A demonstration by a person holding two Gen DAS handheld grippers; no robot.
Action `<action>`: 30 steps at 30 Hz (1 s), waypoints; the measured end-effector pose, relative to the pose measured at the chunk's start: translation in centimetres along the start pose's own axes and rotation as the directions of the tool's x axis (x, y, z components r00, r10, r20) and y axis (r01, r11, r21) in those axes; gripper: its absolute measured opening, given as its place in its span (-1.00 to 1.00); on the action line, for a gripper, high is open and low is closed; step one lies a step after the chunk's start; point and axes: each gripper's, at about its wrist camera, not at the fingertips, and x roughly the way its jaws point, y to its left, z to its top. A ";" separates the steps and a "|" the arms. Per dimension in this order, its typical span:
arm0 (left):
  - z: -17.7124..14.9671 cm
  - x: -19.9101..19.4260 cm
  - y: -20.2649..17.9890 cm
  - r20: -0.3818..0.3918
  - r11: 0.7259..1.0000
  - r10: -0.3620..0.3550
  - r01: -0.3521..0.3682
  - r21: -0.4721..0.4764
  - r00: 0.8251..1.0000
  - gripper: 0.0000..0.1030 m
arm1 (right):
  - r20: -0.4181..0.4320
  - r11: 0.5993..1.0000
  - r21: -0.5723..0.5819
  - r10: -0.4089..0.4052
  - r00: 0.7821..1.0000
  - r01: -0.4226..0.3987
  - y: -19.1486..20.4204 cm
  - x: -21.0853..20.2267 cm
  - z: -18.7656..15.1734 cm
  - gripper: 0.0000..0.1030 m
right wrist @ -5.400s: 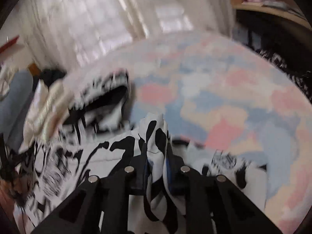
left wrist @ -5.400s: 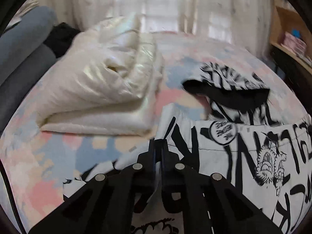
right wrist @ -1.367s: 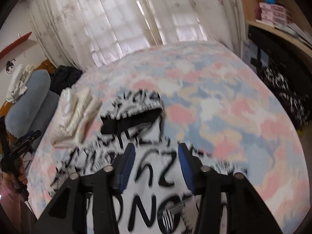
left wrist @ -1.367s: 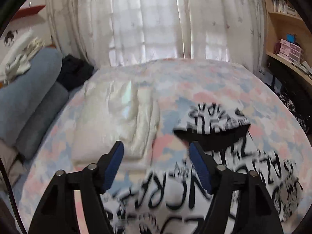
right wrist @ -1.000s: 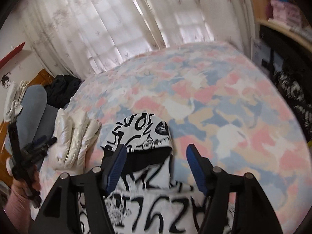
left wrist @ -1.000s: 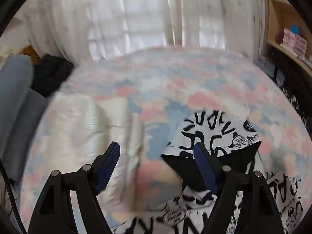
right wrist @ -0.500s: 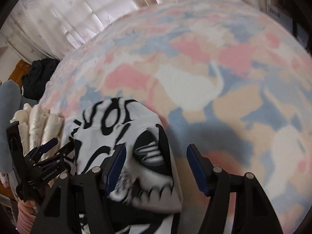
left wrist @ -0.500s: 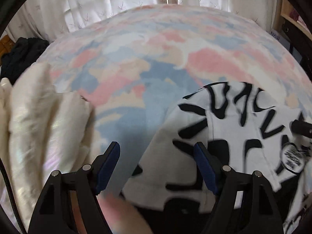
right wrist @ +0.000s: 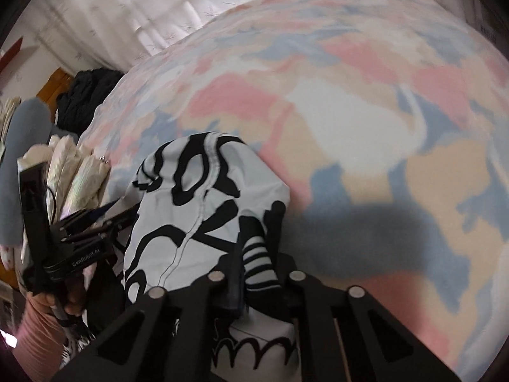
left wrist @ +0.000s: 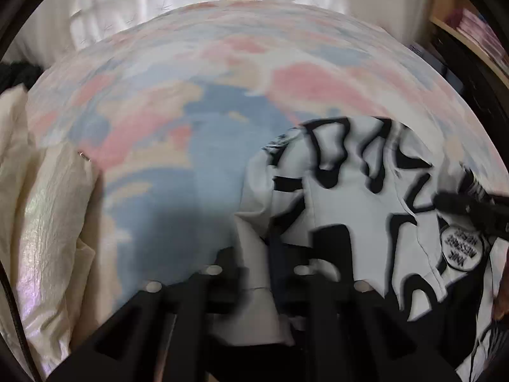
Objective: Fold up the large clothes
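A white hoodie with black graffiti lettering lies on the bed; its hood (left wrist: 359,191) fills the lower right of the left wrist view and shows in the right wrist view (right wrist: 203,210). My left gripper (left wrist: 264,264) is shut on the hood's left edge. My right gripper (right wrist: 257,264) is shut on the hood's right edge, on a striped patch. The left gripper also shows in the right wrist view (right wrist: 105,219), and the right one at the right edge of the left wrist view (left wrist: 470,207).
The bed (left wrist: 222,73) has a pink, blue and cream cover. A folded cream puffer jacket (left wrist: 41,222) lies to the left, also in the right wrist view (right wrist: 76,172). Dark clothing (right wrist: 86,95) and a grey pillow (right wrist: 22,165) sit further left. Curtains hang behind; shelves (left wrist: 470,28) at right.
Both grippers were open above the hoodie. They moved down and forward to the hood and closed on its two edges.
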 end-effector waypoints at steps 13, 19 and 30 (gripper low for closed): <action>-7.8 -17.9 -2.1 0.397 0.997 -0.030 -0.003 0.081 0.917 -0.92 | 0.375 0.935 -0.312 -0.043 0.926 0.170 7.9 -15.1 -6.6 -0.90; -16.3 -25.8 -2.6 0.503 0.993 -0.032 -0.029 0.113 0.864 -0.86 | 0.493 0.836 -0.444 -0.073 0.867 0.323 12.4 -21.4 -15.1 -0.67; -32.4 -28.9 -2.1 0.328 0.995 -0.009 -0.024 0.098 0.945 -0.61 | 0.360 0.794 -0.499 -0.173 0.917 0.346 13.6 -24.6 -29.3 -0.03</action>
